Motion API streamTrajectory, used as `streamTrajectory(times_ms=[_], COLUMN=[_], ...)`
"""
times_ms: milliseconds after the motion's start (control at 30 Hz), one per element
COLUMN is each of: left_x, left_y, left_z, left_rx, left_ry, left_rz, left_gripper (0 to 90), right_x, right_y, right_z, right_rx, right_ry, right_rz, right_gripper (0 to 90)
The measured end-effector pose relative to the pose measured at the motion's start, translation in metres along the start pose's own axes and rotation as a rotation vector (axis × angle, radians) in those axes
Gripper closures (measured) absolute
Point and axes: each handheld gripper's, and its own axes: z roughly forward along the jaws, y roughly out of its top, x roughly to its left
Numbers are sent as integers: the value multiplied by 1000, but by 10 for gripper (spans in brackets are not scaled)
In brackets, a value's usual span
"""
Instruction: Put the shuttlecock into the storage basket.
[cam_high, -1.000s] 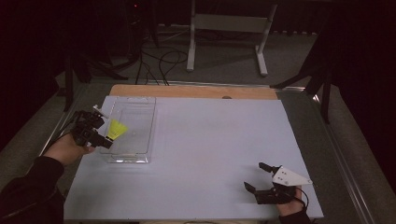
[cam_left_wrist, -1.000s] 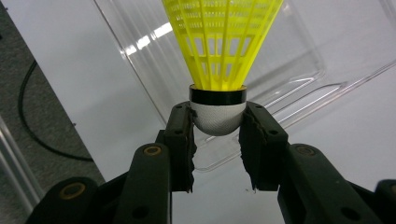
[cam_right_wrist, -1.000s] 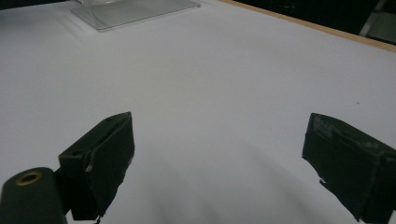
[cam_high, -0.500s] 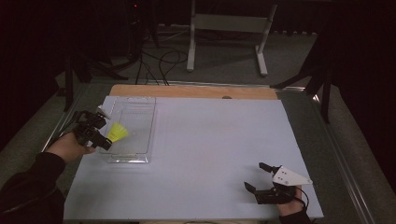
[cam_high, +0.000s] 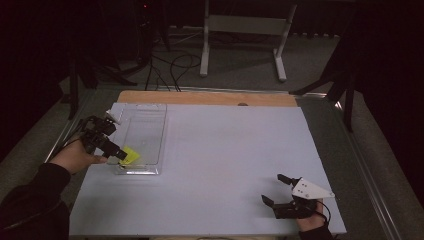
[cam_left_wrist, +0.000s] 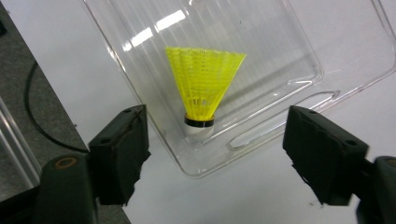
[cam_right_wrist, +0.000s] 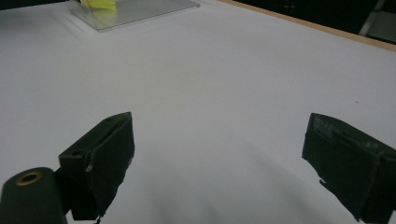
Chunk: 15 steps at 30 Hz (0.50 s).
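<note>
Shuttlecock lies in clear tray, just beyond wide-open, empty left tongs; right tongs gape empty.

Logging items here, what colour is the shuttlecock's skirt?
Bright yellow mesh on the shuttlecock, with a black band above its white base; clearest in the left gripper view.

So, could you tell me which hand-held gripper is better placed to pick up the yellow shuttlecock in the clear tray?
The left hand-held gripper. Its open jaws flank the shuttlecock in the clear tray. The right hand-held gripper sits open at the table's near right corner, far off.
</note>
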Motion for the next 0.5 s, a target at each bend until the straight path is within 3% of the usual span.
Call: streamTrajectory(times_ms=[300,333,433,500], left_x=[-11,-13,-18,-20], left_y=[7,9,12,13], left_z=[1,1,1,0], left_rx=[-10,-20,-42,-61], left_ry=[-12,-46,-32,-47], left_rz=[21,24,50,59], left_gripper=[91,42,13,0], right_x=[0,-1,-1,-1], right_y=[0,0,0,0], right_z=[0,0,0,0], right_rx=[-2,0,-1,0], right_ry=[-3,-2,-1,-1], right_rz=[0,-2,-2,-2], right_gripper=[93,93,93,94])
